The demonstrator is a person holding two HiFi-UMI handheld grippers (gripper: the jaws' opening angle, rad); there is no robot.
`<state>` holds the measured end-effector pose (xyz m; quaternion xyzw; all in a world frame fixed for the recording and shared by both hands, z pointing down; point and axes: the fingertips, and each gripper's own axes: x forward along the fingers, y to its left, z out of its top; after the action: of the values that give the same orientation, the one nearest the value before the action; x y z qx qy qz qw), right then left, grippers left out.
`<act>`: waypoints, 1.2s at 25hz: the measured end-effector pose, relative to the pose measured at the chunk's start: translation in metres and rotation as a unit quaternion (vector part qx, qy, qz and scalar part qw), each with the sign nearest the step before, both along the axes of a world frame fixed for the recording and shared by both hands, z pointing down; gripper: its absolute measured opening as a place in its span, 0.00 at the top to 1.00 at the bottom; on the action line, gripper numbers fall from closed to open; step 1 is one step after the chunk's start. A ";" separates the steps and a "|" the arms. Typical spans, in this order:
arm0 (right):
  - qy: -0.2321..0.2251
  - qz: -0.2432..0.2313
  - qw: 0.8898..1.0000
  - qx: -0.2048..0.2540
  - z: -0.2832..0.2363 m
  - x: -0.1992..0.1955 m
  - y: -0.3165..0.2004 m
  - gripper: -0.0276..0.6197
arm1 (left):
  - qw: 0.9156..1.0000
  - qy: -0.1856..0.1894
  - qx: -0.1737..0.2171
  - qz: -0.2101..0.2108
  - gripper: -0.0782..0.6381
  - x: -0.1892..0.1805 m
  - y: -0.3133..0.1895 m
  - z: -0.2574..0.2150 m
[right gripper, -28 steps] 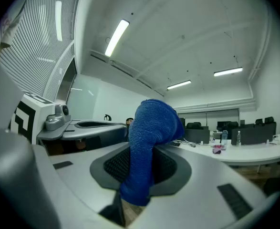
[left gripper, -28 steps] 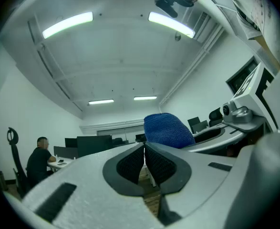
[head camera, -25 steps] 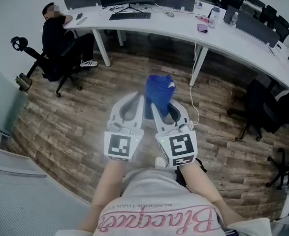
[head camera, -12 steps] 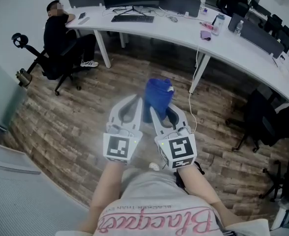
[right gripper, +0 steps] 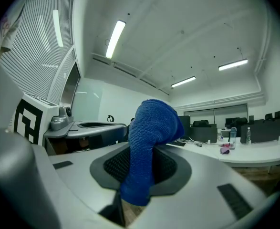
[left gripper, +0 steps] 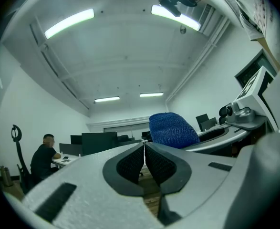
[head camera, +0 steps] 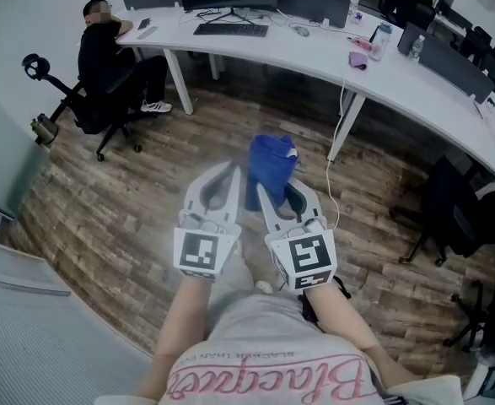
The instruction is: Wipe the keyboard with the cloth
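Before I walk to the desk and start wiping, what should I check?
1. Cloth gripped: ok. The right hand-held gripper has its jaws clamped on it, with the bulk bunched above them.
2. Left hand-held gripper free: ok. Its jaws are together with nothing between them.
3. Keyboard within reach: not ok. It lies far off on the white desk, across the floor.
4. Route to the desk: ok. There is bare wood floor ahead, but a seated person is at the desk's left end.
5. Keyboard free of clutter: cannot tell. It is too small in the head view.
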<state>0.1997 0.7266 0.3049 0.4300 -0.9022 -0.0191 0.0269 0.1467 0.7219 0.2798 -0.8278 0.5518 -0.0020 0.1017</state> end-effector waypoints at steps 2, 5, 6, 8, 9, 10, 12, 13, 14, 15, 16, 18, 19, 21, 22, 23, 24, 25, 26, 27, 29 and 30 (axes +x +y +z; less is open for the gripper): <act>0.003 -0.001 1.000 0.000 0.000 -0.001 -0.007 0.81 | 1.000 0.003 -0.001 0.000 0.88 -0.002 -0.008 0.001; 0.002 0.006 1.000 0.000 -0.002 -0.004 -0.022 0.81 | 1.000 -0.004 0.001 0.002 0.88 -0.007 -0.023 0.001; 0.003 0.007 1.000 0.000 -0.001 -0.006 -0.028 0.81 | 1.000 -0.005 0.002 0.003 0.88 -0.010 -0.029 0.002; 0.007 0.008 1.000 -0.002 0.000 -0.012 -0.039 0.81 | 1.000 -0.004 0.002 0.004 0.88 -0.016 -0.040 0.004; 0.009 0.007 1.000 -0.002 0.001 -0.016 -0.044 0.81 | 1.000 -0.003 0.000 0.005 0.88 -0.019 -0.046 0.006; 0.011 0.007 1.000 -0.002 0.002 -0.019 -0.051 0.81 | 1.000 -0.002 -0.002 0.007 0.88 -0.022 -0.053 0.007; 0.014 0.009 1.000 -0.002 0.003 -0.024 -0.066 0.81 | 1.000 -0.001 -0.003 0.010 0.88 -0.028 -0.069 0.009; 0.015 0.010 1.000 -0.003 0.003 -0.026 -0.073 0.81 | 1.000 -0.001 -0.003 0.011 0.88 -0.031 -0.077 0.009; 0.016 0.011 1.000 -0.003 0.004 -0.029 -0.082 0.81 | 1.000 -0.002 -0.002 0.013 0.88 -0.033 -0.085 0.009; 0.016 0.013 1.000 -0.004 0.004 -0.031 -0.090 0.81 | 1.000 -0.002 -0.002 0.015 0.88 -0.036 -0.094 0.009; 0.016 0.014 1.000 -0.004 0.005 -0.034 -0.099 0.81 | 1.000 -0.004 -0.002 0.016 0.88 -0.038 -0.103 0.009; 0.016 0.015 1.000 -0.007 0.004 -0.040 -0.117 0.81 | 1.000 -0.006 -0.003 0.019 0.88 -0.043 -0.121 0.008; 0.016 0.015 1.000 -0.008 0.004 -0.044 -0.126 0.81 | 1.000 -0.007 -0.002 0.019 0.88 -0.046 -0.130 0.007; 0.014 0.015 1.000 -0.011 0.004 -0.052 -0.145 0.81 | 1.000 -0.006 0.000 0.017 0.88 -0.054 -0.148 0.005; 0.014 0.016 1.000 -0.012 0.004 -0.056 -0.153 0.81 | 1.000 -0.004 0.000 0.017 0.88 -0.057 -0.157 0.004; 0.014 0.016 1.000 -0.014 0.004 -0.060 -0.162 0.81 | 1.000 -0.004 0.000 0.017 0.88 -0.061 -0.165 0.004; 0.014 0.017 1.000 -0.014 0.004 -0.063 -0.170 0.81 | 1.000 -0.004 0.001 0.017 0.88 -0.065 -0.173 0.003; 0.015 0.017 1.000 -0.013 0.003 -0.067 -0.178 0.81 | 1.000 -0.006 0.003 0.017 0.88 -0.069 -0.182 0.003; 0.015 0.018 1.000 -0.013 0.002 -0.070 -0.186 0.81 | 1.000 -0.005 0.004 0.017 0.88 -0.073 -0.191 0.002; 0.016 0.020 1.000 -0.012 0.001 -0.073 -0.194 0.81 | 1.000 -0.004 0.005 0.018 0.88 -0.077 -0.199 0.001; 0.017 0.024 0.999 -0.012 -0.001 -0.079 -0.211 0.81 | 1.000 -0.002 0.004 0.020 0.88 -0.085 -0.217 0.000; 0.018 0.026 0.999 -0.013 -0.001 -0.082 -0.219 0.81 | 1.000 0.000 0.003 0.021 0.88 -0.088 -0.225 0.000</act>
<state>0.1176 0.5081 0.3041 0.4529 -0.8901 -0.0141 0.0489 0.0586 0.4974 0.2800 -0.8390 0.5340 0.0015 0.1039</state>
